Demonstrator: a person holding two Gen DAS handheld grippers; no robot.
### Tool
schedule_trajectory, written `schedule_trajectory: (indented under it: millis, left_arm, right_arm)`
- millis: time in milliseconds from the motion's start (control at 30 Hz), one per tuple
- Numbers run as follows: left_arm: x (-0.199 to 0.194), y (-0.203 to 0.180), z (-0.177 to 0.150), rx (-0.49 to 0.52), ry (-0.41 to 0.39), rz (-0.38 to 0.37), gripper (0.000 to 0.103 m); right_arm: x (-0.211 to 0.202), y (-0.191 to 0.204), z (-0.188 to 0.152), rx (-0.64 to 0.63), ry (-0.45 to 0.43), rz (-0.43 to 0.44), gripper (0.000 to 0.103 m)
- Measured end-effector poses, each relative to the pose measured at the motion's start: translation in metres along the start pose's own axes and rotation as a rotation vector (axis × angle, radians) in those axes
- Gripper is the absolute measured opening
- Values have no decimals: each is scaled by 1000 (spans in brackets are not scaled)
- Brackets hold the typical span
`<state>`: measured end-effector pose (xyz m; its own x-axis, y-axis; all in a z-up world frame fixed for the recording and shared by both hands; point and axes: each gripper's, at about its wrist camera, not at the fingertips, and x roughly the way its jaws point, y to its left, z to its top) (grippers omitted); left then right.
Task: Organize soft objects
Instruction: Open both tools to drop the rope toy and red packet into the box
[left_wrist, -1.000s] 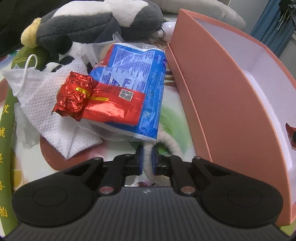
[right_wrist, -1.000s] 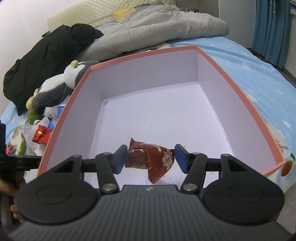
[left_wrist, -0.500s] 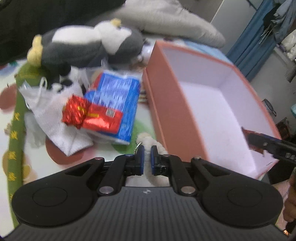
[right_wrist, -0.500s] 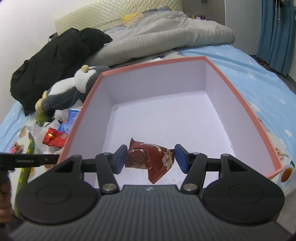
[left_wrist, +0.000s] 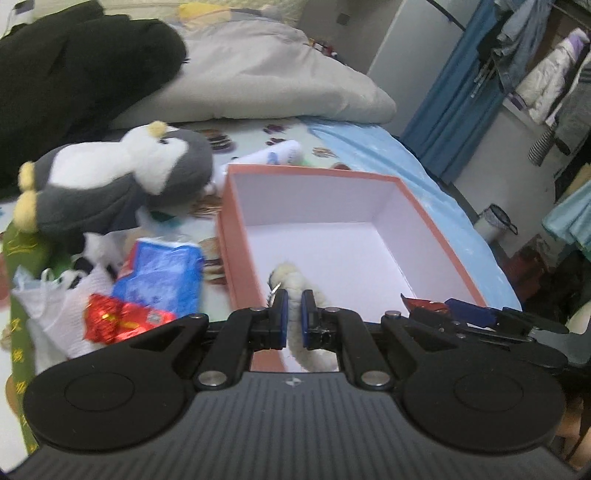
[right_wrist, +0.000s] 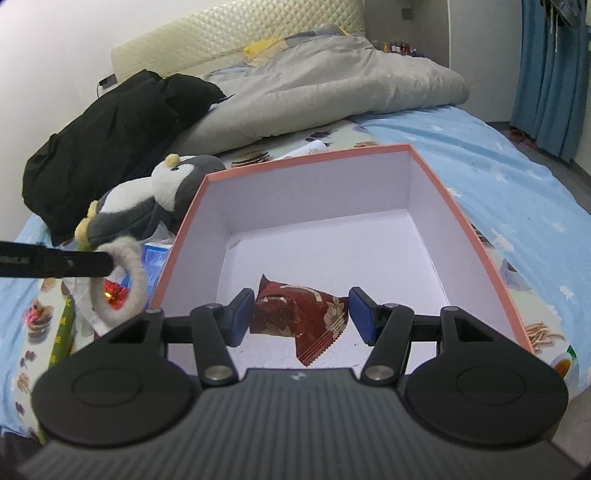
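My left gripper (left_wrist: 294, 318) is shut on a cream fluffy ring (left_wrist: 292, 277), which it holds lifted over the near left wall of the salmon box (left_wrist: 310, 172). In the right wrist view the ring (right_wrist: 137, 273) hangs from the left fingers (right_wrist: 74, 263), left of the box (right_wrist: 306, 158). My right gripper (right_wrist: 301, 317) is shut on a dark red snack packet (right_wrist: 295, 314) over the box's white inside. A grey and white penguin plush (left_wrist: 110, 184) lies left of the box.
A blue tissue pack (left_wrist: 162, 273), a red foil packet (left_wrist: 118, 319) and a white cloth (left_wrist: 55, 314) are piled left of the box. A grey duvet (right_wrist: 332, 85) and black jacket (right_wrist: 110, 129) lie behind. Blue curtains (left_wrist: 454, 110) hang at the right.
The left gripper has risen with the fluffy ring off the bed and swung toward the box. The right gripper has lifted a little with the red packet.
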<state>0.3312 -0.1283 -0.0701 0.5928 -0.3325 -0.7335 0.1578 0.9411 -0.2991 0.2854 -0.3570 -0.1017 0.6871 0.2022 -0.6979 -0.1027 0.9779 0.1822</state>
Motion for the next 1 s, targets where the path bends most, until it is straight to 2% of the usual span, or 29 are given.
schedule_trajectory:
  millis: [100,200,233,267,300,333,367,500,633,767,800,833,933,1000]
  left_arm:
    - [17,-12,3,5,34,-19,9]
    - [39,-24,2,38,83,-4,10]
    - [45,-25,1,40,108,5,17]
    - [49,-27,0,39,127,7,32]
    - [52,-28,-1,40,139,9,43]
    - [52,-27,-2,38,135,17,60]
    - [50,-27,-3,36,120,26,68]
    - [32,-21,-1,30,94,16,71]
    - [1,-15,1,33,60,17,89]
    - [-39,-10,0,42,12,26,94]
    - [-50,-8,-1,42,-2,42,94]
    - [-60,-7,-2,43,-17,59,96]
    - [-91,-1,-5,46,-68,87,99]
    - [-110,6,-9,37,-98,95,100]
  right_arm:
    - [4,-5,1,8,16,-12,60]
    - [9,-11,1,24,30,-14,61]
    - [10,-13,1,32,36,-15,63]
    - [11,-15,2,43,41,-13,63]
    - [12,-18,2,55,46,-11,64]
    - [12,-20,2,66,48,-11,70]
    - [10,-22,1,75,43,-15,75]
    - [-3,-21,2,77,14,-19,76]
    - [-24,-10,6,50,-29,-20,76]
    - [-46,13,14,2,-74,-3,77]
    - [-52,20,15,-9,-85,9,78]
    - [-57,27,16,-18,-96,18,89]
    - [-73,47,17,-36,-135,51,102]
    - [-81,59,16,-48,-151,71,103]
